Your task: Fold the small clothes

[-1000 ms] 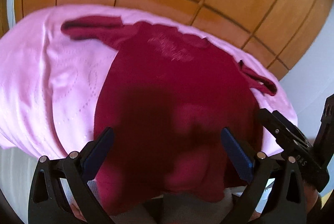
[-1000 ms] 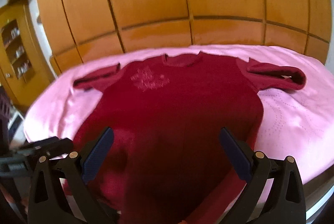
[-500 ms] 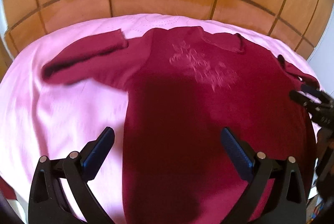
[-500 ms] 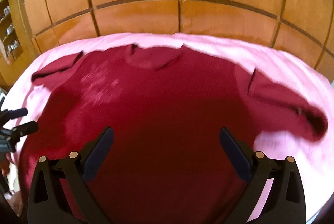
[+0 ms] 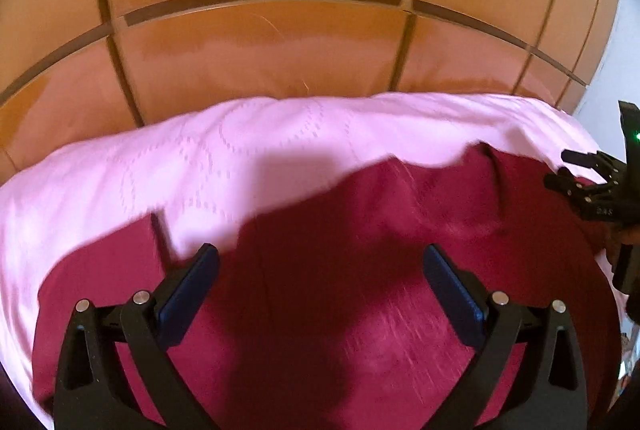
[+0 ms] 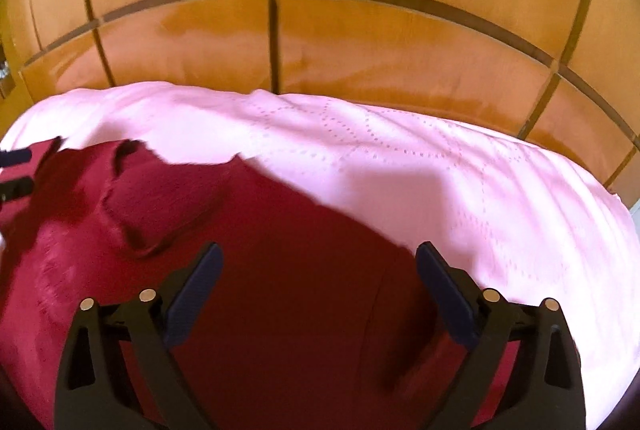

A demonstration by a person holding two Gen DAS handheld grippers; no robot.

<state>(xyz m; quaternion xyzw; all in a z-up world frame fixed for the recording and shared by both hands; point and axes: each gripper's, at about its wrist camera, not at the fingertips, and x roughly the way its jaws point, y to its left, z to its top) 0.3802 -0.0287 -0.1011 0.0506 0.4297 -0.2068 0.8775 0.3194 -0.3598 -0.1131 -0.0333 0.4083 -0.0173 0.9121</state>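
Both tongs are held released: left gripper (image 5: 320,266) and right gripper (image 6: 318,264) over the maroon top (image 5: 360,270); shoulders could be bunched if grabbed unevenly.

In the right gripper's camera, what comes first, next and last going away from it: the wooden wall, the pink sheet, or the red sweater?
1. Red sweater: right under the open right gripper.
2. Pink sheet: beyond, spreading right.
3. Wooden wall: behind the bed.

Sweater (image 5: 360,310): dark red knit cloth, soft, matt, faintly fuzzy. Under it, sheet (image 5: 240,157): pink woven cloth, smooth, slight sheen, dotted stitch pattern. Behind sheet, headboard (image 5: 260,41): orange-brown wood panels, glossy, lacquered. Left gripper (image 5: 320,270): matt black plastic, dark blue pads, metal rivets.
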